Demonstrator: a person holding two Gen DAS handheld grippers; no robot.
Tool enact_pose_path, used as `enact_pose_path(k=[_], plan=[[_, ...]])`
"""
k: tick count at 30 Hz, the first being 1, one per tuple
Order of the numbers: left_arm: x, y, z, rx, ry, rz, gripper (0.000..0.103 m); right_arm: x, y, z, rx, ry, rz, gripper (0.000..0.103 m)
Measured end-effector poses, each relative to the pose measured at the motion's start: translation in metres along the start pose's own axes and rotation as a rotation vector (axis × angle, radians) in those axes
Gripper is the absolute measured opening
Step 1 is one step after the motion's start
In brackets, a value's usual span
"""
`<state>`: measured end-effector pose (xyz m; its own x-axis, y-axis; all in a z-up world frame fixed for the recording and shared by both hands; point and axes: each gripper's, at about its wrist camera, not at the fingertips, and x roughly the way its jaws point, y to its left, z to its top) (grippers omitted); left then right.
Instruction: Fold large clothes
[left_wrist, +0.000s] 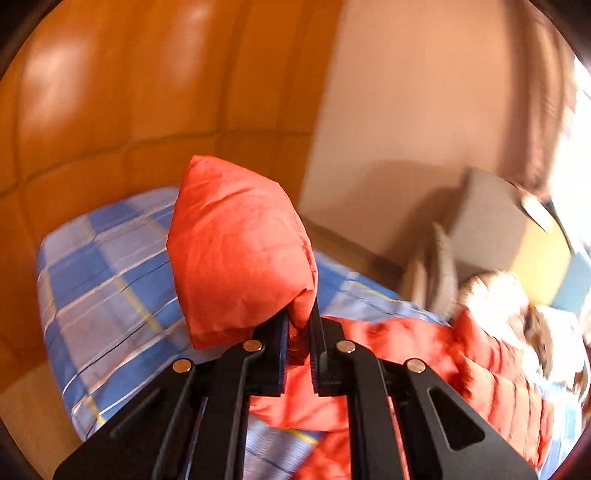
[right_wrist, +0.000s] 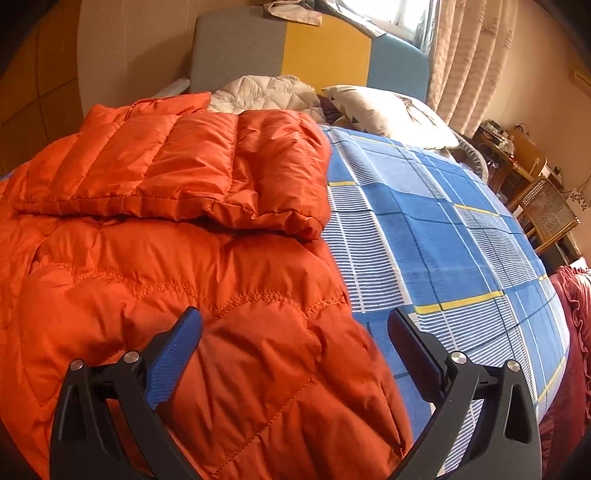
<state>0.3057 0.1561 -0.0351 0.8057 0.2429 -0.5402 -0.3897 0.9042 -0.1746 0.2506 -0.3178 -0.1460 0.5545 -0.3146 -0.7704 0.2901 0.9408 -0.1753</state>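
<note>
Now the left gripper (left_wrist: 299, 328) is pinching a puffed corner of the orange down jacket (right_wrist: 177, 266), which is lying across the blue plaid bedsheet (right_wrist: 436, 236); the right gripper (right_wrist: 293, 326) is hovering spread wide over its hem at six o'clock.

The left wrist camera sits just behind the left tool (left_wrist: 299, 325), close above the bed (left_wrist: 103, 280), looking slightly downward toward a bed corner and an orange padded wall (left_wrist: 110, 92); the view is motion-blurred. The right wrist camera sits behind the right tool (right_wrist: 295, 332), tilted steeply down, facing along the bed toward its headboard (right_wrist: 314, 48). Both views share the orange jacket (right_wrist: 184, 258), the checked sheet and the headboard.
</note>
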Motion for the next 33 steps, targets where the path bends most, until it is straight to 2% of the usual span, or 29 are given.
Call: enact_pose_path(k=[3,10,16,19,21,23,24,25,26,30,32,33], plan=[[-0.011,-0.050,-0.007,0.112,-0.020,-0.063,0.008,0.003,-0.003,0.001,0.019,0.013,0.020,0.100],[-0.023,-0.144,-0.043,0.304,0.002,-0.173,0.008,0.006,-0.009,0.000,0.062,0.026,0.037,0.100],[-0.022,-0.215,-0.098,0.484,0.056,-0.247,0.009,-0.005,-0.021,0.006,0.095,-0.008,0.029,0.100],[-0.014,-0.242,-0.132,0.573,0.098,-0.243,0.011,-0.012,-0.025,0.009,0.102,-0.027,0.050,0.100],[-0.010,-0.251,-0.149,0.600,0.144,-0.257,0.020,-0.016,-0.026,0.012,0.104,-0.035,0.073,0.100],[-0.008,-0.258,-0.159,0.606,0.186,-0.290,0.056,-0.021,-0.026,0.014,0.101,-0.052,0.084,0.100],[-0.014,-0.255,-0.163,0.598,0.188,-0.318,0.060,-0.024,-0.026,0.016,0.098,-0.062,0.089,0.100],[-0.019,-0.250,-0.166,0.599,0.188,-0.331,0.070,-0.026,-0.025,0.017,0.096,-0.072,0.099,0.100],[-0.024,-0.245,-0.167,0.601,0.186,-0.343,0.075,-0.028,-0.024,0.019,0.098,-0.083,0.117,0.100],[-0.045,-0.211,-0.161,0.587,0.138,-0.372,0.083,-0.035,-0.013,0.027,0.099,-0.098,0.208,0.100],[-0.047,-0.187,-0.151,0.555,0.114,-0.344,0.084,-0.038,-0.002,0.033,0.091,-0.108,0.259,0.097],[-0.046,-0.172,-0.144,0.525,0.106,-0.322,0.084,-0.040,0.005,0.037,0.082,-0.112,0.287,0.092]])
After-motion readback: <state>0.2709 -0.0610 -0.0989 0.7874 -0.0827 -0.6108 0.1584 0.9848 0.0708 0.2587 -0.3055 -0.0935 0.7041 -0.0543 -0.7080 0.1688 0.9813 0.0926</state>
